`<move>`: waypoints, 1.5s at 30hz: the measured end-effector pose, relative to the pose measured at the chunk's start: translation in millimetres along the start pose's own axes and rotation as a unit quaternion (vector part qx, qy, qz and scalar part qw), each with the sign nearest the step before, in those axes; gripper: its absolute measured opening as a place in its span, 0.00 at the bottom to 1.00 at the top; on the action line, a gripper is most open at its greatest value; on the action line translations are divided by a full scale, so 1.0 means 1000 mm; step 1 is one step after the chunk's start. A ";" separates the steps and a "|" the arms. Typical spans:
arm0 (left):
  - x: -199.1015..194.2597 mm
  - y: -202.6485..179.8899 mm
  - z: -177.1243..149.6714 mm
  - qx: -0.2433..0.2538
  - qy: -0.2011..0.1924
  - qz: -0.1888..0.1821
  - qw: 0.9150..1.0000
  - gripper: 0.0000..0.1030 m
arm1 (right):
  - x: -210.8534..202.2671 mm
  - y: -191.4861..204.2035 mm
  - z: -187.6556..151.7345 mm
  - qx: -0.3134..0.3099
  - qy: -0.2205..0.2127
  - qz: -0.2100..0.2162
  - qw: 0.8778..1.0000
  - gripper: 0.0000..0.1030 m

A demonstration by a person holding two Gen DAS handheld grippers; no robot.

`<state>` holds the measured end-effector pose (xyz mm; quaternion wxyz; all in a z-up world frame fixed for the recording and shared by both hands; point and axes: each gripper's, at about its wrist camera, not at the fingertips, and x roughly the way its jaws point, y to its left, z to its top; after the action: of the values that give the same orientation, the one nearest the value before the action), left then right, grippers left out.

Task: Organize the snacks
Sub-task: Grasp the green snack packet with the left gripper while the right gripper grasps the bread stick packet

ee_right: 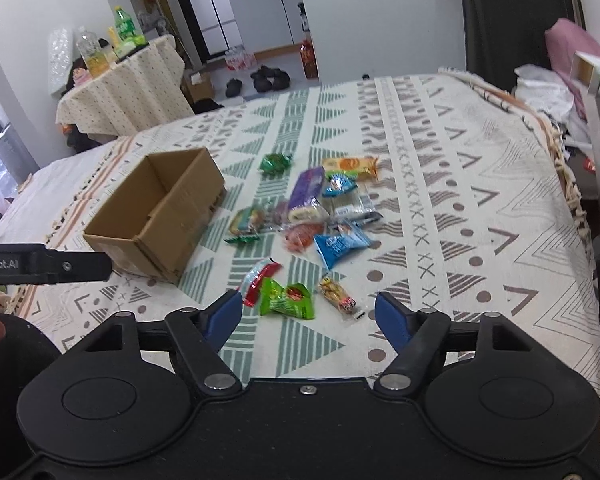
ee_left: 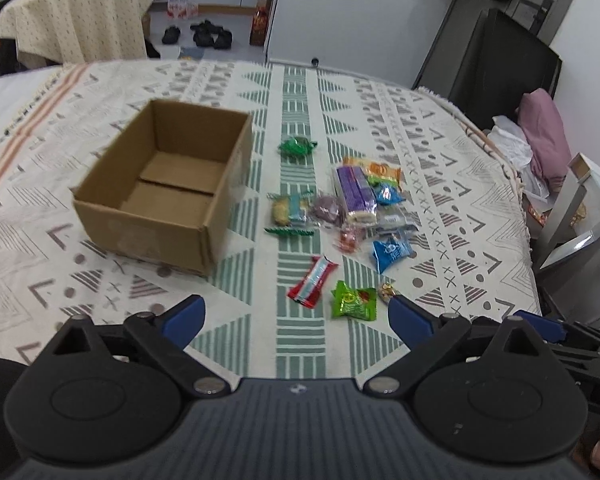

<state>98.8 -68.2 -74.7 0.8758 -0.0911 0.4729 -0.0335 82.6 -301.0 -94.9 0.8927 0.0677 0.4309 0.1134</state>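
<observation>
An open, empty cardboard box [ee_left: 162, 190] [ee_right: 160, 216] sits on the patterned tablecloth, left of a loose pile of snack packets. The pile holds a purple pack [ee_left: 354, 192] [ee_right: 306, 192], blue bags [ee_left: 390, 254] [ee_right: 338, 246], a red packet [ee_left: 312, 282] [ee_right: 260, 280], a green packet [ee_left: 354, 300] [ee_right: 286, 300] and a dark green one [ee_left: 296, 147] [ee_right: 275, 163]. My left gripper [ee_left: 296, 320] is open and empty, near the red and green packets. My right gripper [ee_right: 308, 314] is open and empty, just short of the green packet and a small yellow packet [ee_right: 338, 294].
The tablecloth [ee_left: 460, 200] ends at a fringed right edge with a chair and pink cushion [ee_left: 548, 136] beyond. A small draped table with bottles [ee_right: 120, 76] stands at the far left. The left gripper's arm [ee_right: 44, 266] shows at the right view's left edge.
</observation>
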 end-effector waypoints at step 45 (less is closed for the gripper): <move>0.197 -0.045 0.003 -0.105 0.150 0.023 0.983 0.32 | 0.140 -0.051 0.020 0.028 0.157 0.009 0.987 0.45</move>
<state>210.5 -140.2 -226.4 0.7807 -0.1659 0.6021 0.0235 190.1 -313.8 -199.3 0.8106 0.0782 0.5680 0.1190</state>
